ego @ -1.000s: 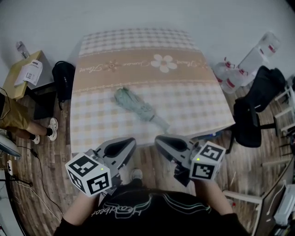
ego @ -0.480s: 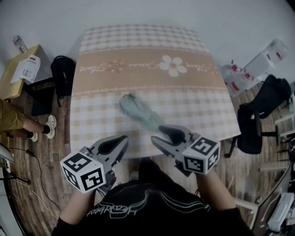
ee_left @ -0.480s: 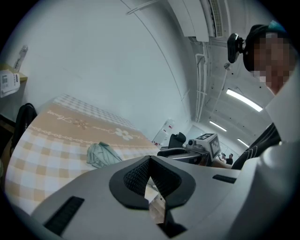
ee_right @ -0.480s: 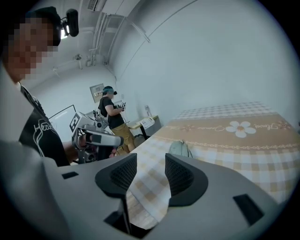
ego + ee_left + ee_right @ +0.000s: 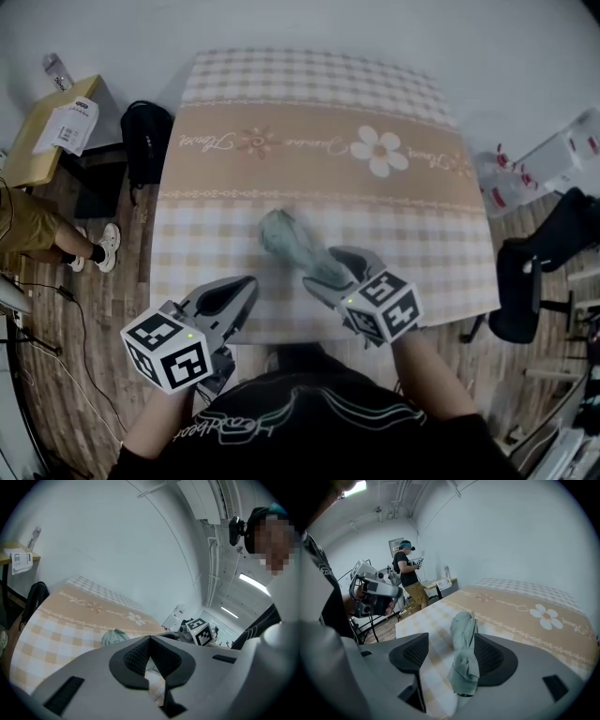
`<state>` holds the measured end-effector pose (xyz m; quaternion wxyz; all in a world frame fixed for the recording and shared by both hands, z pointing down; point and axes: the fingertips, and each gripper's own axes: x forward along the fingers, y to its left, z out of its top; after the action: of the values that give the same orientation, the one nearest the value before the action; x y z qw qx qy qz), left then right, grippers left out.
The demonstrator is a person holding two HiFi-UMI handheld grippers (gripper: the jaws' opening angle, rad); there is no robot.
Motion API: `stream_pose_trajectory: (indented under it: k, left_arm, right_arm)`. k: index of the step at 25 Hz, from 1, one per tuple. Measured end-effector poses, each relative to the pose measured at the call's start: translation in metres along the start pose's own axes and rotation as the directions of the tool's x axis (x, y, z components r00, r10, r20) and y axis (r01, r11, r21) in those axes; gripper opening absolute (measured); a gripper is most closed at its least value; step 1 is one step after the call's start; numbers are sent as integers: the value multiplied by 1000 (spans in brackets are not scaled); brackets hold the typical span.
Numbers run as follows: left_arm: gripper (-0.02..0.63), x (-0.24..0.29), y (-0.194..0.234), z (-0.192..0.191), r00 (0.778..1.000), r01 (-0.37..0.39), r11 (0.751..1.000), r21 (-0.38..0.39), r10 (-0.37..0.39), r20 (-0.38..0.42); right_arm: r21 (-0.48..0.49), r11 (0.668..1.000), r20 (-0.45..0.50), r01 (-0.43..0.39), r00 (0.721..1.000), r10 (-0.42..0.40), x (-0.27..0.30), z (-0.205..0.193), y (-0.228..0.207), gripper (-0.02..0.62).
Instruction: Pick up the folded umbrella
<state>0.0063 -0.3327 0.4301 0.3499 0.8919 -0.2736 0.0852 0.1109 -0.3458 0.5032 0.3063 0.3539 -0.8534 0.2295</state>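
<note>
We see the pale green folded fabric umbrella (image 5: 289, 242) lying on the beige checked tablecloth (image 5: 206, 234), near the table's front edge. Our right gripper (image 5: 328, 267) straddles its near end, its jaws apart and just widened, not pressing on it. Beside it hovers our left gripper (image 5: 247, 285), jaws together and empty.

**A:** Entry one, your right gripper (image 5: 333, 265). What differs?

**B:** You have brought it forward and down over the table (image 5: 281, 141). Its jaws, together a second ago, have just been opening. The near end of the folded umbrella (image 5: 464, 660) now lies between them, close to one pad and clear of the other.

**A:** Entry two, your left gripper (image 5: 242, 292)?

**B:** Carried forward, further in over the table's near edge.
</note>
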Motion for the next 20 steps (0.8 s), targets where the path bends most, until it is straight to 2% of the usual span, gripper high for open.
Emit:
stream_pose_trajectory:
  k: [9,20]
  left_arm:
    - [-5,7,33,4,998,-57,997,-61,58,18]
    - [-5,1,52,4,994,-99,989,-107,104,45]
  right_arm:
    - [-42,999,-194,-12,981,4,59,-27,-27,362]
    - [-45,999,-306,1,952,-15,104,-59,-36,367]
